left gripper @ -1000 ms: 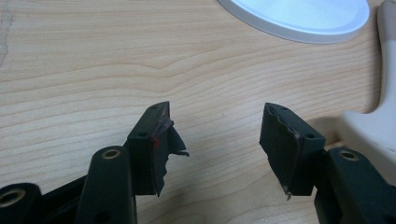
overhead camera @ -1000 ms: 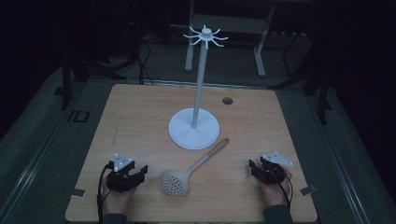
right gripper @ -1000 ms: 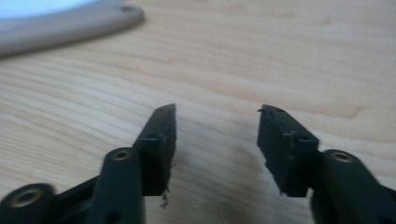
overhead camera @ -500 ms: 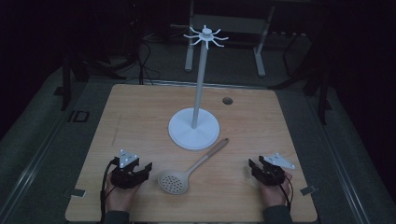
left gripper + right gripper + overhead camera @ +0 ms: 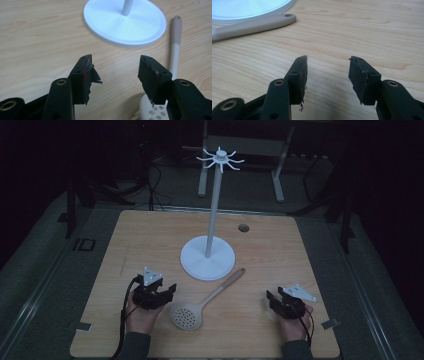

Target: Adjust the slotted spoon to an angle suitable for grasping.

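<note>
A white hook stand rises from a round base in the middle of the wooden table. A beige slotted spoon lies in front of it, handle end next to the base. My left gripper hovers just left of the spoon's head, open with nothing between its jaws, which have just been closing slightly. In the left gripper view my left gripper faces the stand base, with the spoon handle at right. My right gripper rests open and empty near the front right, also seen in the high view.
A small round hole sits in the table's far right part. Tape marks lie at the front corners. Behind the table are dark floor, cables and metal frame legs.
My left gripper has risen and moved right, closer to the spoon's head. The right gripper, spoon and stand have stayed in place.
</note>
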Available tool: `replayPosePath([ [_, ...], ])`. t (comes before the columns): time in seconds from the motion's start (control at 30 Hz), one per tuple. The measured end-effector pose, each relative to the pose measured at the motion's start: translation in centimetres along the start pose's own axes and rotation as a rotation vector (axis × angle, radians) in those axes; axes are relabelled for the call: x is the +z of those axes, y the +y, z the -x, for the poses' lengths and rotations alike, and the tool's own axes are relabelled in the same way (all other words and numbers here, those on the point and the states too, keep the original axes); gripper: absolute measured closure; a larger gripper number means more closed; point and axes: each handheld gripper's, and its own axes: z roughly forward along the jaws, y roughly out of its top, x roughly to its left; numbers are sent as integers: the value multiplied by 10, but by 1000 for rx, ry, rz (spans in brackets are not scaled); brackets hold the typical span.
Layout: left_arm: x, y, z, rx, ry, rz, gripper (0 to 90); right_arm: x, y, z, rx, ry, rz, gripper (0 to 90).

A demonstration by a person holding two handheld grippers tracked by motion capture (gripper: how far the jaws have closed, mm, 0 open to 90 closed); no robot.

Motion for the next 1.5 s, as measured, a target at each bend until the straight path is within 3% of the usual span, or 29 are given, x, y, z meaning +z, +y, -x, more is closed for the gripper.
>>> replayPosePath([
  [0.33, 10, 27, 16, 52, -34, -12, 469, 0, 0, -1, -16, -9, -7, 484],
  [0.47, 14, 36, 20, 53, -51, -1, 468, 0, 0, -1, -19, -13, -8, 483],
  [1.5, 38, 73, 47, 86, -85, -23, 470, 0, 0, 1, -24, -27, -12, 486],
])
